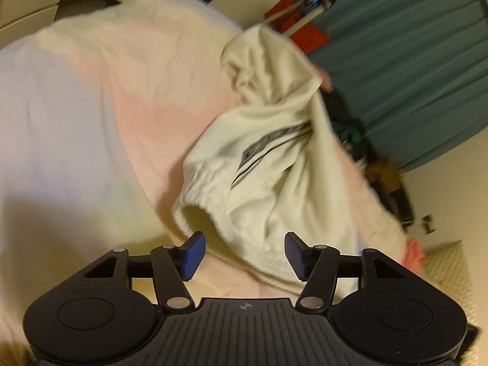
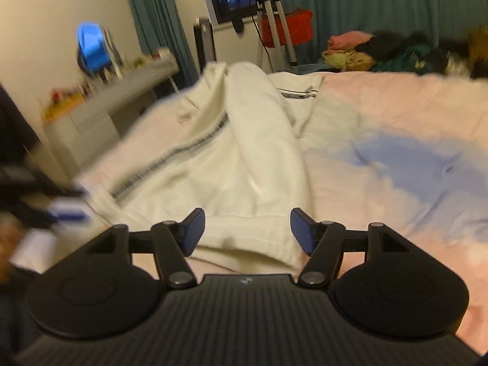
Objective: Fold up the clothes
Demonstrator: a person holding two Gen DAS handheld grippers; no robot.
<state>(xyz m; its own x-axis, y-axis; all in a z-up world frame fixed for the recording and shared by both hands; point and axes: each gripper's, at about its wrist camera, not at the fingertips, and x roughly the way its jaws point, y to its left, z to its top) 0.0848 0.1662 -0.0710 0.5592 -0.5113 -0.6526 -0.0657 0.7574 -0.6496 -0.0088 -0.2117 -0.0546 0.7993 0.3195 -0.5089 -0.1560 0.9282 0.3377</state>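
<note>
Both grippers sit closest to their cameras: the left gripper [image 1: 244, 254] and right gripper [image 2: 247, 231] each have jaws standing apart, blue pads gripping nothing. Beyond them spreads the pastel bedspread [image 2: 396, 152], pink and blue. On it lies the cream sweatshirt [image 2: 213, 158] (dark-striped, rumpled), its ribbed hem [image 1: 213, 195] just ahead of the left gripper's fingers.

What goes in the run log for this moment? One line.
task: fold clothes | left gripper: open, holds nothing | right gripper: open, holds nothing | garment: cream, rumpled on bed | fold: not done
</note>
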